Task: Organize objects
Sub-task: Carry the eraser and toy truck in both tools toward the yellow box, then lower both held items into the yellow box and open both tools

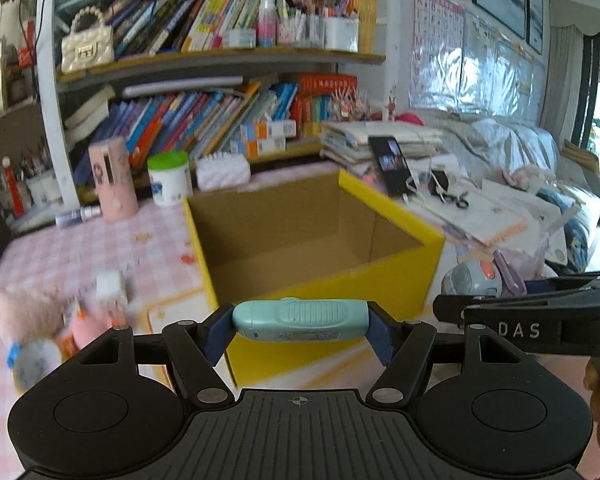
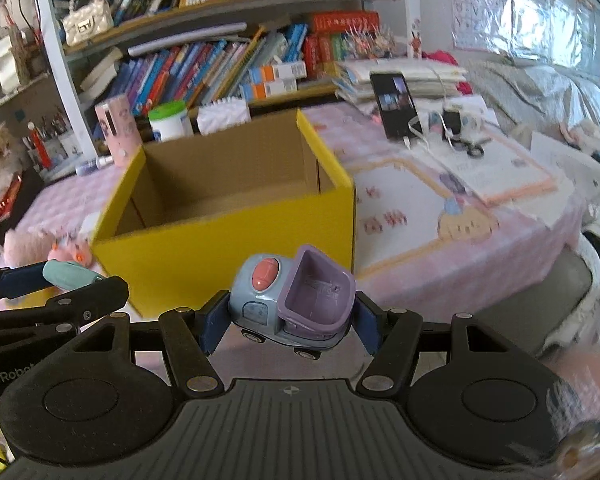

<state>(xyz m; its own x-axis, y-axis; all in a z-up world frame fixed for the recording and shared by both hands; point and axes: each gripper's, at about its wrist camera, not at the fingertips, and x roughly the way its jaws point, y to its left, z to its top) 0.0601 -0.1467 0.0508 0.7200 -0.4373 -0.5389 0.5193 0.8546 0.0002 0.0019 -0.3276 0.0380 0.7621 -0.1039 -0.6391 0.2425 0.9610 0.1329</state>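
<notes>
Nearest, the left gripper (image 1: pixel 301 326) has its jaws closed across a mint-green oblong device (image 1: pixel 300 320), which lies sideways between the blue pads, in the air just before the near wall of the yellow box (image 1: pixel 380 284). What this device is I cannot tell; its small label is unreadable. The right gripper (image 2: pixel 290 322) has its jaws pressed on a toy truck (image 2: pixel 290 304), light blue with a pink dome and a purple tipper, tilted and also held off the bench before the box.

The box stands open on the pink checked bench (image 1: pixel 100 248). Its brown inside shows bare floor and walls in both views, though the near part of the floor is hidden behind the near wall.

Left of the box, some plush toys (image 1: pixel 32 316) and a small white object (image 1: pixel 110 286) are too blurred to name. Only the right wrist view shows the printed mat (image 2: pixel 420 208) right of the box. Farther, a black phone (image 1: pixel 392 166) leans near a pile of papers, and a pink cylinder (image 1: pixel 114 178) and a green-lidded tub (image 1: pixel 169 178) stand before the bookshelf (image 1: pixel 204 60).
</notes>
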